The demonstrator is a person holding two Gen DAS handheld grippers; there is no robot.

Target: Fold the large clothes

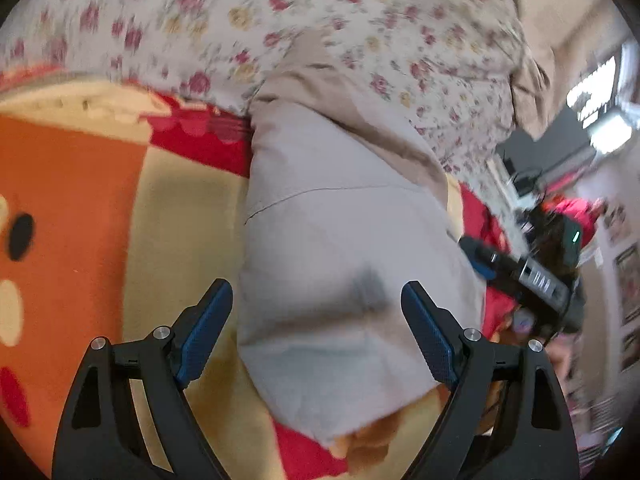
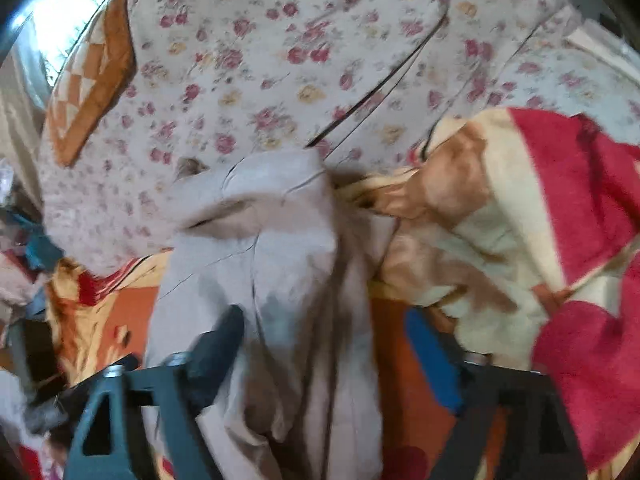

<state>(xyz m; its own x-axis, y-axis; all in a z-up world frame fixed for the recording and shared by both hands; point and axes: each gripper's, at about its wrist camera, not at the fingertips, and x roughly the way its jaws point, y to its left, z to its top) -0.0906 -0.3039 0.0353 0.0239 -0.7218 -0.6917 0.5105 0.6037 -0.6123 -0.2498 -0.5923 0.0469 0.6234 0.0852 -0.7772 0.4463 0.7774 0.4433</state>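
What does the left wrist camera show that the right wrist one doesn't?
Only the left wrist view shows the right gripper from outside, at the beige garment's right edge, and a smooth, flat stretch of that garment. Only the right wrist view shows the orange checkered cushion and the garment bunched into deep folds. Both show the garment lying on the red and orange blanket, the floral quilt behind, and each view's own gripper open.

Right wrist view heavily motion-blurred: fingers (image 2: 430, 354) smeared, outlines soft. Beige garment (image 2: 280, 280) runs off the frame at 6 o'clock; its lower end unseen. Clutter at 9 o'clock (image 2: 28, 240) too blurred to identify. Left wrist view: right gripper (image 1: 474, 254) at 3 o'clock blurred, fingertips hidden behind garment edge; wall pictures (image 1: 628, 280) illegible.
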